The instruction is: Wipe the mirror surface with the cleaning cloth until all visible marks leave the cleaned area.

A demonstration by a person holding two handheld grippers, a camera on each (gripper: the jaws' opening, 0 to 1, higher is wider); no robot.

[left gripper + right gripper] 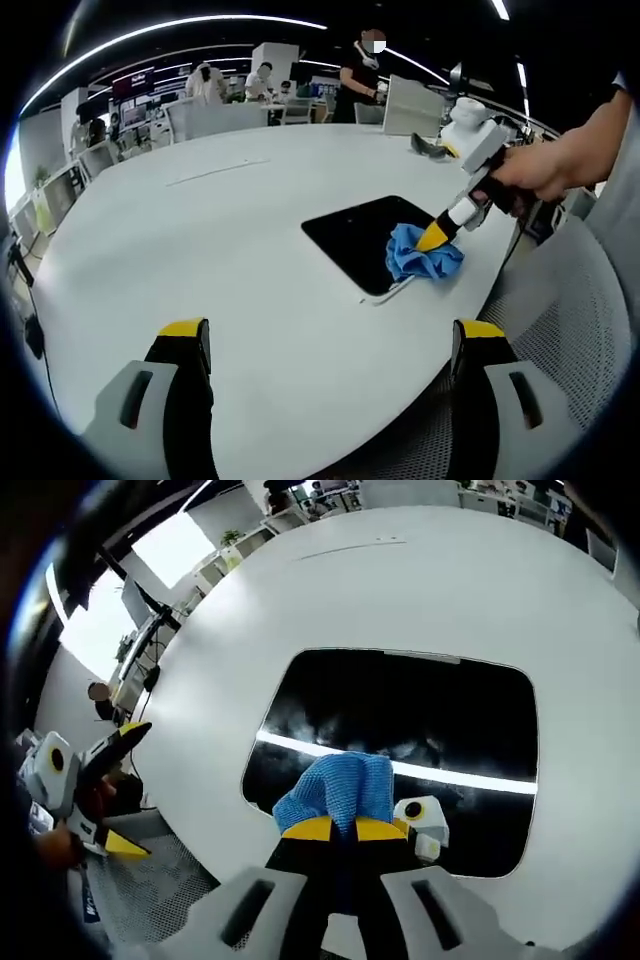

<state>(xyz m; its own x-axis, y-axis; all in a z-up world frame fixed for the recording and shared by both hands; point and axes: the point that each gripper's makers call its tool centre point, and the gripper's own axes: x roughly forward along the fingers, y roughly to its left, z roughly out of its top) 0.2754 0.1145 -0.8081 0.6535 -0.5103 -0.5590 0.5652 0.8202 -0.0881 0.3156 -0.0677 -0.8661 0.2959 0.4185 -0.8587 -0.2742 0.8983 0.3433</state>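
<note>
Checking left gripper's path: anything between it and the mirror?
No. In the left gripper view, bare white table separates the open left gripper from the mirror.

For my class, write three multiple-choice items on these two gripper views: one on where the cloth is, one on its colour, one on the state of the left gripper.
1. Where is the cloth?
A. On the mirror, near one edge
B. On the chair seat
C. Hanging off the table

2. What colour is the cloth?
A. White
B. Blue
C. Red

3. How does the left gripper stand?
A. Shut on the cloth
B. Shut on nothing
C. Open, holding nothing

Answers:
1 A: in both views the cloth lies bunched on the dark mirror, close to its edge.
2 B: it shows bright blue under the right gripper, whose yellow-tipped jaws pinch it.
3 C: in the left gripper view its two jaws stand wide apart over bare table.
</note>
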